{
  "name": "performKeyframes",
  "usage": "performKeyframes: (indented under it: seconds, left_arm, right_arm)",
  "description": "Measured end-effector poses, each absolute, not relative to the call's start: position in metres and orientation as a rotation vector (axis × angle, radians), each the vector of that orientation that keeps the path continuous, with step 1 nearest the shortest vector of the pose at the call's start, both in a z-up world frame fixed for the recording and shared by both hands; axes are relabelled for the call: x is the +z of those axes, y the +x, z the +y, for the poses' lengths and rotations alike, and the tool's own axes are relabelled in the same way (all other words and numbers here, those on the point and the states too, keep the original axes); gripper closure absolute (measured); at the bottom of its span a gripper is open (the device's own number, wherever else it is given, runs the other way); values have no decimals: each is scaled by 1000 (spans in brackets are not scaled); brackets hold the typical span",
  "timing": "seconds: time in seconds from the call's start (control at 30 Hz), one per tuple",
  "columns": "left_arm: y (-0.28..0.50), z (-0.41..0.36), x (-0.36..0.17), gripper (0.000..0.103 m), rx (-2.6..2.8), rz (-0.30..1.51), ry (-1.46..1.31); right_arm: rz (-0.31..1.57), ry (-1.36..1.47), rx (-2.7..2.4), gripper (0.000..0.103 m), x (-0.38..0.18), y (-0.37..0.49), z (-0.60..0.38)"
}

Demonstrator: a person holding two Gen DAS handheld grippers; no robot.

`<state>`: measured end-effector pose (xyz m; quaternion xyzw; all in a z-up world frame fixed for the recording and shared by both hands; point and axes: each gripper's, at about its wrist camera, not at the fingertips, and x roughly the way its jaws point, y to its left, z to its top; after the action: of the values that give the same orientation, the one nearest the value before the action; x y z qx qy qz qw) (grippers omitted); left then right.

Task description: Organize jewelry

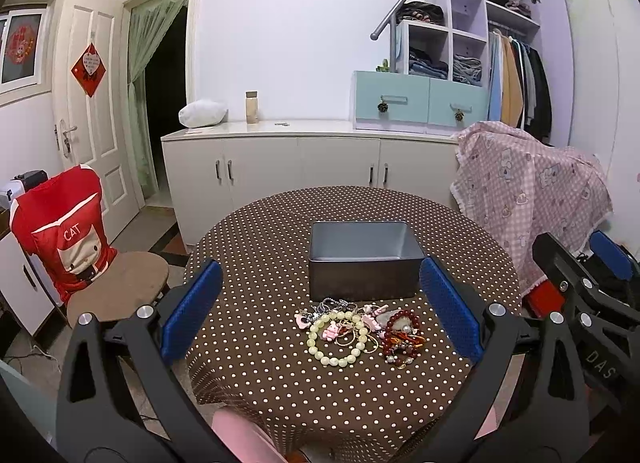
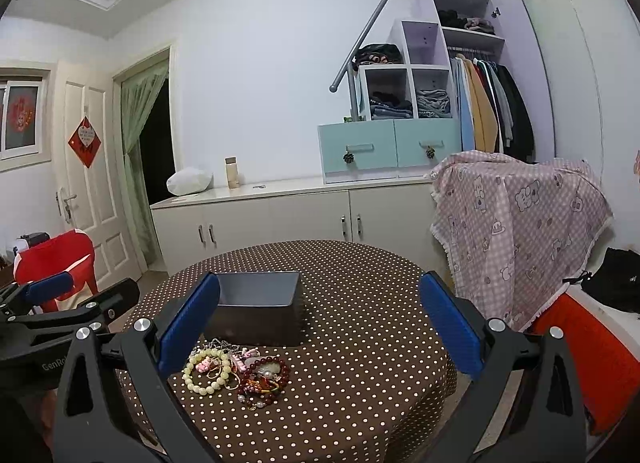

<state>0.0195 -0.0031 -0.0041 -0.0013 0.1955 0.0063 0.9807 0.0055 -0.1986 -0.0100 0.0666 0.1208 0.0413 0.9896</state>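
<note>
From the left wrist view, the left hand-held gripper [image 1: 320, 303] has its blue-padded fingers [image 1: 192, 307] spread wide and grips nothing; it hangs above the near edge of a round worktop [image 1: 260, 247] covered in a brown cloth with white dots. Between the fingers lies a heap of jewelry [image 1: 360, 333]: a pale bead bracelet [image 1: 338, 339] on the left, a dark red bead bracelet [image 1: 402, 333] on the right, with pink charms and thin gold rings tangled among them. Just behind the heap stands a grey open box [image 1: 362, 261], and nothing shows inside it. The other tool's black frame shows at the far right edge. A chair with a red cover [image 1: 60, 231] stands left of the worktop. From the right wrist view, the right hand-held gripper [image 2: 320, 323] is likewise wide open and holds nothing. Here the jewelry [image 2: 240, 375] lies near the left finger, on the cloth [image 2: 360, 323], the box [image 2: 256, 311] close behind it and partly hidden by that finger. A pink checked blanket [image 2: 520, 231] drapes over something to the right.
</note>
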Motion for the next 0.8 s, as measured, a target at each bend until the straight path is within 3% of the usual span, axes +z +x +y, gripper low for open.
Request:
performKeyframes:
  seconds: [0.8]
  left_arm:
    - [16,-2,-2,6,13,386,-6]
  right_arm:
    - [185,96,57,7,-7,-5,-187]
